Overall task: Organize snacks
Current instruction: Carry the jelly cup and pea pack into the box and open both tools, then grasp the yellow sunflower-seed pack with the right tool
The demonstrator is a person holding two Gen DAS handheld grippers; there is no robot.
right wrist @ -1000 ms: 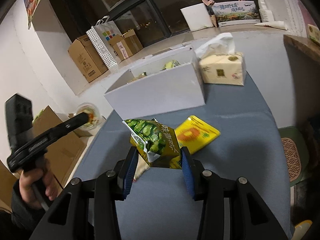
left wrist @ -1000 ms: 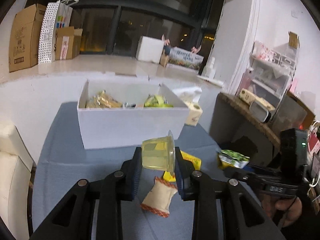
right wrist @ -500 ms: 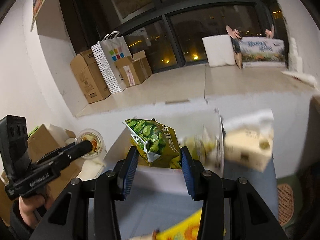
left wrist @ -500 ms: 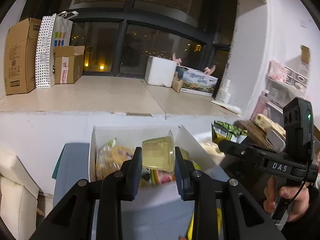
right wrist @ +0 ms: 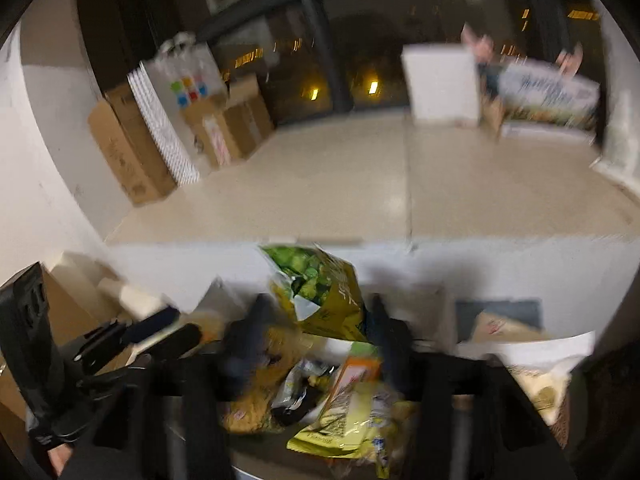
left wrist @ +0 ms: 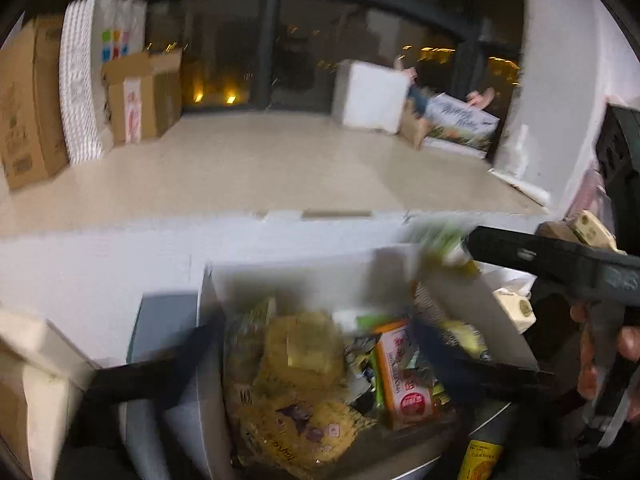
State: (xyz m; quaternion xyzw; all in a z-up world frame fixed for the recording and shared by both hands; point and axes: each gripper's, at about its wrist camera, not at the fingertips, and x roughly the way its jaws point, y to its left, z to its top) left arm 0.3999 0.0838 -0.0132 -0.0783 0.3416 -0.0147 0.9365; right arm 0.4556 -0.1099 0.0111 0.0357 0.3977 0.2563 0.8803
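Lettering is mostly lost to blur: red characters run down an orange-and-white packet (left wrist: 402, 376) lying below and between my left fingers, and a yellow bottle (left wrist: 478, 458) at the bottom edge carries small print I cannot read. My left gripper (left wrist: 316, 344) has just been opening and now stands spread wide over the white box (left wrist: 476, 308), its pads pressing on nothing; the yellow jelly cup (left wrist: 310, 350) sits loose between them on top of a crinkly golden bag (left wrist: 288, 408) inside the box. My right gripper (right wrist: 316, 336) has also just been opening; the green pea bag (right wrist: 320, 292) hangs in the gap between its fingers, over the box's heap of wrappers, and no pad presses on it. A pale yellow-green packet (right wrist: 348, 420) lies under that gripper, with print too smeared to make out. Right of the box stands a tissue pack (left wrist: 518, 308). Beyond my fingertips runs a white ledge, then a wide cream floor up to dark night windows. To the far left stand brown cardboard cartons (left wrist: 28, 100) and a white paper bag with coloured squares (left wrist: 116, 44); far ahead to the right sits a white foam box (left wrist: 372, 96).
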